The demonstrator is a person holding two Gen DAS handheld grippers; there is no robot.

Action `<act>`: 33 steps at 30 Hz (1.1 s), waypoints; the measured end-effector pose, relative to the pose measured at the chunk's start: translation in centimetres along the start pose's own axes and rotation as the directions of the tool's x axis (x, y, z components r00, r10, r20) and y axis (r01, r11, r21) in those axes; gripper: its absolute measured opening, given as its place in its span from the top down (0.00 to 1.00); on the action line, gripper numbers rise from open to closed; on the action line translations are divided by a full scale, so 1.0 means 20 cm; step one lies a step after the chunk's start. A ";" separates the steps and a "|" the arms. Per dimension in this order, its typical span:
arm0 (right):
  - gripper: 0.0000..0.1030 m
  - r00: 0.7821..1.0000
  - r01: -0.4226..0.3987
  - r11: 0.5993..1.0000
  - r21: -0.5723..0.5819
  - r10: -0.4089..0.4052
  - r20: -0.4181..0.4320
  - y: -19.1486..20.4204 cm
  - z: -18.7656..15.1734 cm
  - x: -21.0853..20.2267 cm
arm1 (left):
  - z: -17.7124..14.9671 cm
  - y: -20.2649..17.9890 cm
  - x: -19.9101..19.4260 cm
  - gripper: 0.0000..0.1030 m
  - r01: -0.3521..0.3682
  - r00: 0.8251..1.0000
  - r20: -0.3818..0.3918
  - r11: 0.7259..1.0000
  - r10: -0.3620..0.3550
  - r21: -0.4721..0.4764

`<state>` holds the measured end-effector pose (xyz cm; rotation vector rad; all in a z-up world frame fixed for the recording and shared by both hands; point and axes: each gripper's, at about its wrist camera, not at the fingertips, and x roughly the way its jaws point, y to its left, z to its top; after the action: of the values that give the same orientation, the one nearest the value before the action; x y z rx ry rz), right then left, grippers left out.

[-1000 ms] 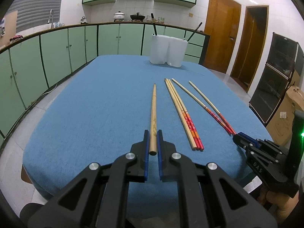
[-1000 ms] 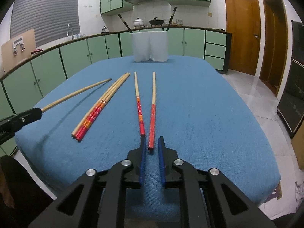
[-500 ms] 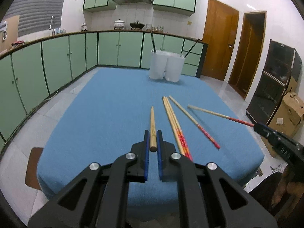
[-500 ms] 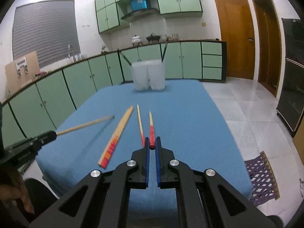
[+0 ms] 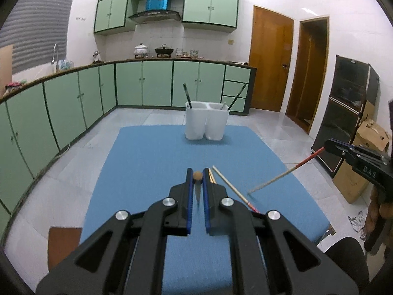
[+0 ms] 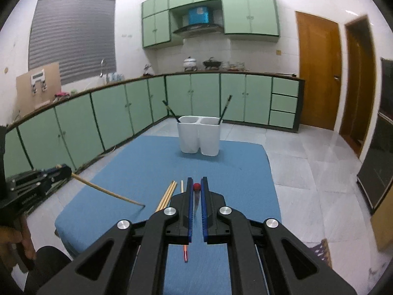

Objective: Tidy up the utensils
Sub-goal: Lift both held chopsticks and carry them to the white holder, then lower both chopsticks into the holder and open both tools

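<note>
My left gripper [image 5: 197,175] is shut on a plain wooden chopstick [image 5: 197,175], held high above the blue table [image 5: 147,162]; I see its butt end between the jaws. It shows in the right wrist view [image 6: 108,192] hanging down from the left gripper [image 6: 66,170]. My right gripper [image 6: 196,186] is shut on a red-ended chopstick [image 6: 196,187], also lifted; it shows in the left wrist view [image 5: 285,174]. A white two-compartment holder [image 5: 206,124] stands at the table's far end with a dark chopstick [image 5: 186,93] in each compartment.
Several chopsticks lie on the table: a wooden pair [image 6: 167,195] and a red-ended one [image 5: 233,190]. Green cabinets [image 5: 73,103] line the left and back. Cardboard boxes [image 5: 363,152] stand on the floor to the right.
Both grippers rose well above the table, each carrying its chopstick; the chopsticks now hang tip down. The table looks smaller and lower in both views.
</note>
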<state>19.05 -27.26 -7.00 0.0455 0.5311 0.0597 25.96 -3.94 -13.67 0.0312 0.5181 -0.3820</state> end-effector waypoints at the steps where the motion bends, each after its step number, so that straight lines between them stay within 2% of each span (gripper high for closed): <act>1: 0.95 1.000 -0.005 1.000 -0.001 0.005 -0.006 0.00 0.02 0.01 | 0.02 0.00 0.01 0.94 0.009 1.000 -0.004 1.000 -0.009 -0.002; 9: 0.95 0.997 -0.032 0.996 -0.085 0.026 -0.071 0.06 0.22 0.18 | 0.17 0.03 0.13 0.94 0.048 0.998 -0.040 0.999 -0.047 0.017; 18: 0.95 0.989 -0.080 0.994 -0.068 0.071 -0.129 0.00 0.55 0.32 | 0.46 0.02 0.27 0.94 0.092 0.995 -0.043 0.994 -0.089 0.066; 25: 0.95 0.994 -0.076 0.992 -0.101 0.067 -0.091 0.01 0.89 0.36 | 0.79 0.02 0.39 0.94 0.101 0.994 0.025 0.991 -0.104 0.086; 33: 0.95 0.998 -0.054 0.997 -0.057 0.051 -0.043 -0.08 1.27 0.54 | 1.20 -0.03 0.56 0.94 0.095 0.986 0.134 0.993 -0.103 0.064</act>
<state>41.25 -28.87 9.42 0.0019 0.5689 0.1274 46.12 -11.30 1.80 0.0349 0.3737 -0.4926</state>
